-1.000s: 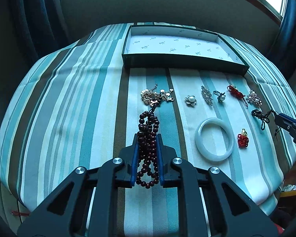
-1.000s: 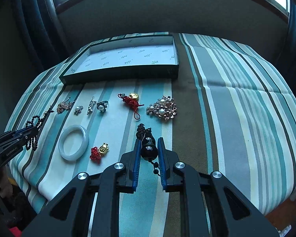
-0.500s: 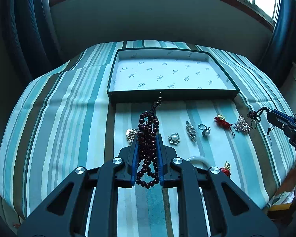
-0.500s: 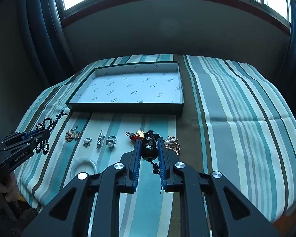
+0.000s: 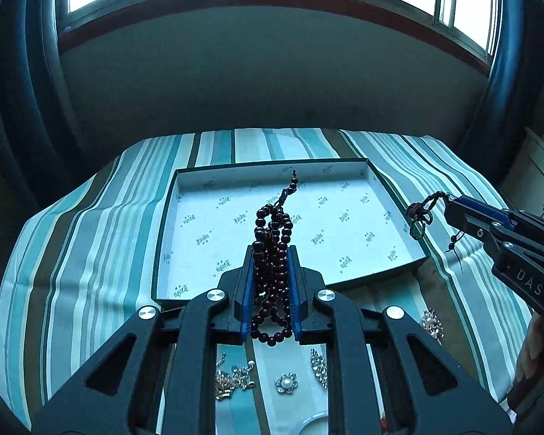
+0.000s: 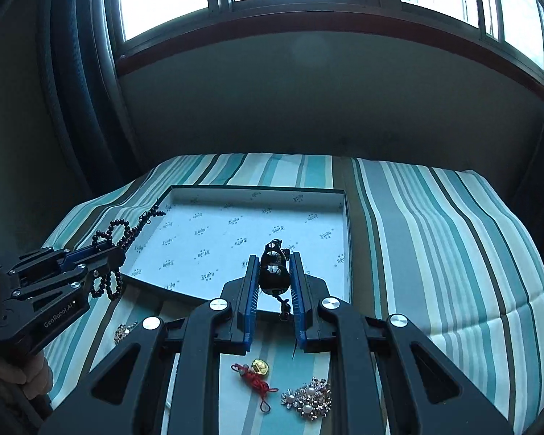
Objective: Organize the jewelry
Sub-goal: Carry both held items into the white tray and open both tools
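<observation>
My left gripper point(image 5: 271, 253) is shut on a dark red bead necklace point(image 5: 272, 239) and holds it in the air over the near edge of the open white-lined box point(image 5: 344, 217). It shows from the side in the right wrist view point(image 6: 118, 250), beads point(image 6: 127, 233) dangling at the box's left edge. My right gripper point(image 6: 273, 259) is shut on a black bead pendant with a knotted cord point(image 6: 273, 272), above the box's point(image 6: 206, 239) near right part. In the left wrist view the right gripper point(image 5: 449, 208) holds the cord point(image 5: 420, 214) over the box's right rim.
On the striped cloth point(image 5: 90, 235) below the grippers lie a gold chain cluster point(image 5: 232, 384), a pearl flower brooch point(image 5: 285, 383), a crystal brooch point(image 5: 319, 362), a red knot charm with a gold piece point(image 6: 255, 373) and a pearl cluster point(image 6: 308, 402). A window and wall stand behind.
Both grippers have risen and moved forward from the row of jewelry toward the box, each carrying its piece. The box now lies directly under the fingertips.
</observation>
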Demonstrator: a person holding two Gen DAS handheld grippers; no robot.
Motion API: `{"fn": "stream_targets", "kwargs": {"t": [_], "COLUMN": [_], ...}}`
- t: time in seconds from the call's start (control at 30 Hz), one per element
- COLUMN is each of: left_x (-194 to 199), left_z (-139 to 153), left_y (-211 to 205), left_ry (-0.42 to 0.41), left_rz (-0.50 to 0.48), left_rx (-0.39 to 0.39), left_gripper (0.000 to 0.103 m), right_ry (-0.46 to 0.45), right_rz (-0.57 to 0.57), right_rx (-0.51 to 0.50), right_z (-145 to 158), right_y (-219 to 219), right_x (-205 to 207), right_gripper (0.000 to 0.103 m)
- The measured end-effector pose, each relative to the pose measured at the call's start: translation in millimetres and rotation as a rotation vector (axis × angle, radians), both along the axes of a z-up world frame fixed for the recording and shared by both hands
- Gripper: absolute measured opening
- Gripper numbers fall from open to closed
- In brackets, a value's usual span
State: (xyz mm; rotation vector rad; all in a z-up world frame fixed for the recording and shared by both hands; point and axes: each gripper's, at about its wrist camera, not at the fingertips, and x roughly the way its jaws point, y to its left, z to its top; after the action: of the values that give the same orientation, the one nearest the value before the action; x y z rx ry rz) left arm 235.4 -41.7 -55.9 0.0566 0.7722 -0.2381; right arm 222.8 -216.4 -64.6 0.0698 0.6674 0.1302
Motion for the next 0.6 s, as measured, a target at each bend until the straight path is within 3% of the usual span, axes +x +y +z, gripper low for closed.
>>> {"fn": "stream_targets", "kwargs": {"t": [0.13,0.3,0.6], "left_x": [30,56,69], "left_z": [-6,-43,-97], "left_y": [-12,-24,-37], "left_ry": [0.0,0.072,0.173], "left_rz": [-0.006,-0.012,-0.029], "left_rx": [-0.001,0.02,0.044], "left_gripper": [0.016,0.016,0.016], "right_ry": [0.018,0.098,0.199], "right_rz": [-0.013,-0.02,-0.051], "right_rx": [-0.003,-0.002,-0.024], "right_z": [-12,-48,-94], "right_y": [-4,-6,-13], "right_x": [27,52,64], "right_gripper": [0.017,0.017,0.017]}}
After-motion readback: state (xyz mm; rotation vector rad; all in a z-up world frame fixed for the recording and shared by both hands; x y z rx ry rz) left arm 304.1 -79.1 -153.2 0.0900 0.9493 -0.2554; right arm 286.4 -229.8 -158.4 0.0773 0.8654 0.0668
